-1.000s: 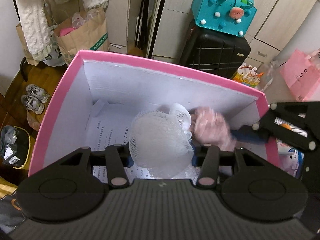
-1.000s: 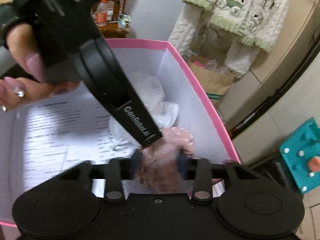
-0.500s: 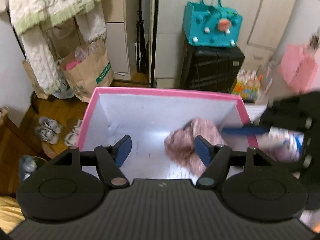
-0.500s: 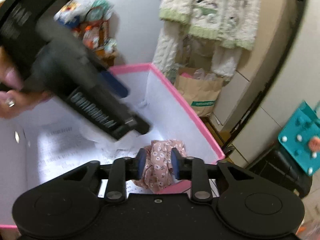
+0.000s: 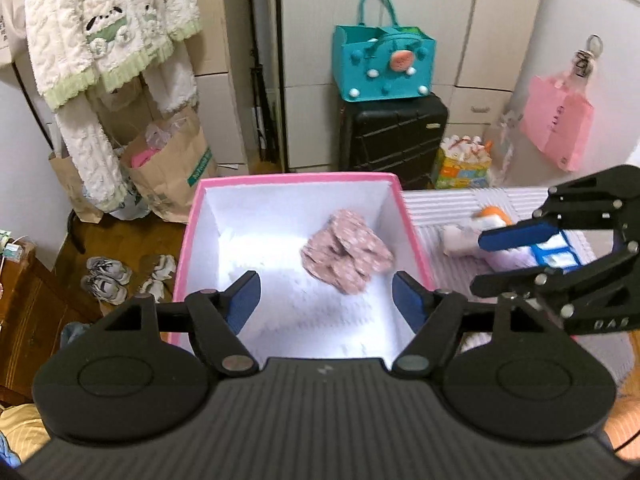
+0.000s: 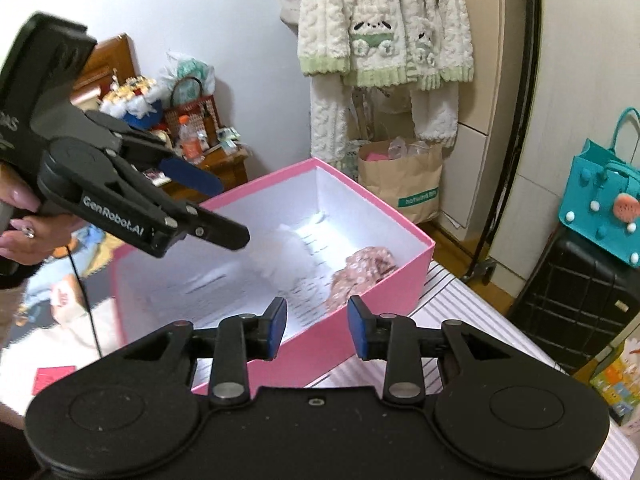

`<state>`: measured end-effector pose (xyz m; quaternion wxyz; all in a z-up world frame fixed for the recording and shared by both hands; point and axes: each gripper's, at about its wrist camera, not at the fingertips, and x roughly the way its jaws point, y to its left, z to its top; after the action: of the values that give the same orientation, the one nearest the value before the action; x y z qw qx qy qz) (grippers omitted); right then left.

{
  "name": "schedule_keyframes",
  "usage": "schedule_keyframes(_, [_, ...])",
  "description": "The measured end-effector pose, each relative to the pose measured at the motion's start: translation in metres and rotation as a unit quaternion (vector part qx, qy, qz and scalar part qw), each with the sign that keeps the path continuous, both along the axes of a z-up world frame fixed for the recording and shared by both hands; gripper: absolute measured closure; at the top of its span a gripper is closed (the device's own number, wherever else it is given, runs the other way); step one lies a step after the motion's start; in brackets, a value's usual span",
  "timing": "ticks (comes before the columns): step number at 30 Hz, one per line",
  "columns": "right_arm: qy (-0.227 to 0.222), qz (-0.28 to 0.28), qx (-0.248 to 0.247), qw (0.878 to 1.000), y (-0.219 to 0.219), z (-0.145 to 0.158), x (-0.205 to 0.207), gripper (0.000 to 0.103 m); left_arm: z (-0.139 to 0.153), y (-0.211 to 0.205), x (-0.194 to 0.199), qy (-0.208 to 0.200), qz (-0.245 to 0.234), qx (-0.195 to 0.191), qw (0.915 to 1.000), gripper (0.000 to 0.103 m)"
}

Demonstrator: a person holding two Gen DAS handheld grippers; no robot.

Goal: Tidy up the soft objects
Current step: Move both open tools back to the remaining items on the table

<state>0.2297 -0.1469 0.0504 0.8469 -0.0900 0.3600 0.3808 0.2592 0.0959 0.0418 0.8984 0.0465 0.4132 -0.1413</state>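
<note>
Left wrist: both grippers, left gripper and right gripper, spread, empty, above pink box.

Before me: a teal felt bag on top of a black suitcase, and a cream fleece robe hanging above brown paper bags. Grey sneakers lie on the wooden floor. A pink bag hangs to my right.
</note>
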Motion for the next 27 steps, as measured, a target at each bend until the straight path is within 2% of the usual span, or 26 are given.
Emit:
schedule_keyframes(8, [-0.015, 0.004, 0.018, 1.000, -0.025, 0.030, -0.051, 0.056, 0.024, -0.011, -0.048, 0.006, -0.024, -0.016, 0.9996, 0.028])
schedule_keyframes(15, [-0.035, 0.010, 0.026, 0.999, -0.049, 0.043, -0.094, 0.047, 0.046, -0.023, -0.106, -0.014, -0.056, -0.027, 0.9980, 0.023])
schedule_keyframes(19, [-0.048, 0.011, 0.028, 0.998, -0.062, 0.047, -0.116, 0.042, 0.051, -0.034, -0.136, -0.034, -0.068, -0.016, 0.9970, 0.019])
schedule_keyframes(23, [-0.064, 0.010, 0.030, 0.997, -0.075, 0.050, -0.141, 0.037, 0.053, -0.048, -0.162, -0.055, -0.082, -0.005, 0.9951, 0.009])
schedule_keyframes(27, [-0.085, 0.005, 0.026, 0.996, -0.090, 0.047, -0.165, 0.034, 0.051, -0.062, -0.185, -0.083, -0.094, 0.009, 0.9921, 0.008])
